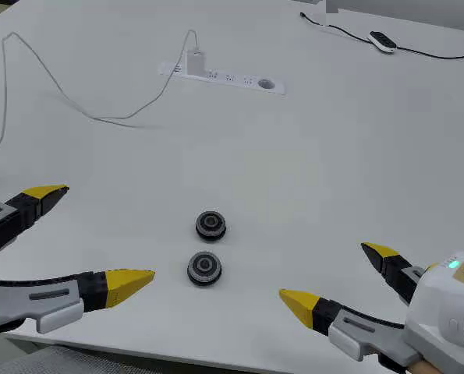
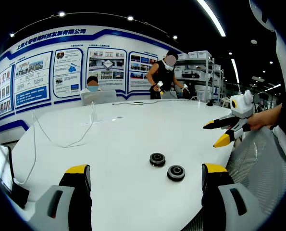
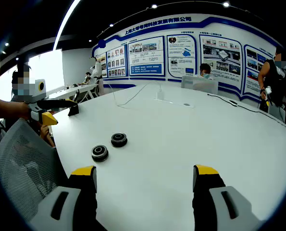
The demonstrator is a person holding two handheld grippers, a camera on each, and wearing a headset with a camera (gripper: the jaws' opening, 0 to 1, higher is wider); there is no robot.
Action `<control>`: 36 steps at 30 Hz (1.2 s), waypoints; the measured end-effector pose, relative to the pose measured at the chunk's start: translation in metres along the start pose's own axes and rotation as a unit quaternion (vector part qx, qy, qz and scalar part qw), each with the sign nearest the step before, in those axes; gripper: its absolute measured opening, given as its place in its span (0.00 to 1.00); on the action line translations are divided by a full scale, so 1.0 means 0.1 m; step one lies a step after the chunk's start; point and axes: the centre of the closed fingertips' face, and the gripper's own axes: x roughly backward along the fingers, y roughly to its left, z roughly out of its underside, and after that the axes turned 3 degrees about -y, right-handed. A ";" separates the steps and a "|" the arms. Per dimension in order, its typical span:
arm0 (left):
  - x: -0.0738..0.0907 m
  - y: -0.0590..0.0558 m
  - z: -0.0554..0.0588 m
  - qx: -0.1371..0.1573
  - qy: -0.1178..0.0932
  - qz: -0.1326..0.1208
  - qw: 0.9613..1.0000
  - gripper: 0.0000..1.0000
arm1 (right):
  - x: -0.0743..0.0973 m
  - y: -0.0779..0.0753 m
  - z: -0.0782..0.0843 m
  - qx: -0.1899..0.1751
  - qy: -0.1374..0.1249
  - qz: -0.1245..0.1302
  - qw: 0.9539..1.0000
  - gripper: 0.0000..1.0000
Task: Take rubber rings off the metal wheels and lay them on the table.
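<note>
Head view has my left gripper (image 1: 105, 234) at the lower left of the frame, its two long grey jaws with black necks and pointed yellow tips spread wide apart and holding nothing. My right gripper (image 1: 324, 270) sits at the lower right, made the same way and spread just as wide, also holding nothing. Between them, a little left of centre, two small round wheels lie flat on the smooth, matte white table (image 1: 333, 171). The nearer wheel (image 1: 204, 267) and the farther wheel (image 1: 210, 225) are just beside each other but apart, each with a black outer band around a greyish metal centre. Neither gripper touches them. The nearer wheel lies level with my left gripper's lower tip, just to its right, and well to the left of my right gripper. In both gripper views the wheels lie on the table ahead of the parted jaws. Toward the top of the head view a flat white power strip (image 1: 224, 78) lies with a thin white cable (image 1: 76, 101) curling off to the left.
</note>
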 end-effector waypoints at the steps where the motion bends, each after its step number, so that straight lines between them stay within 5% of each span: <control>1: 0.00 0.00 0.00 -0.001 0.001 0.000 1.000 0.98 | 0.00 0.00 0.00 0.000 0.001 0.000 1.000 0.83; 36: -0.21 -0.08 0.06 -0.029 0.032 0.041 0.998 0.91 | 0.00 0.08 0.01 -0.033 0.001 -0.020 0.999 0.75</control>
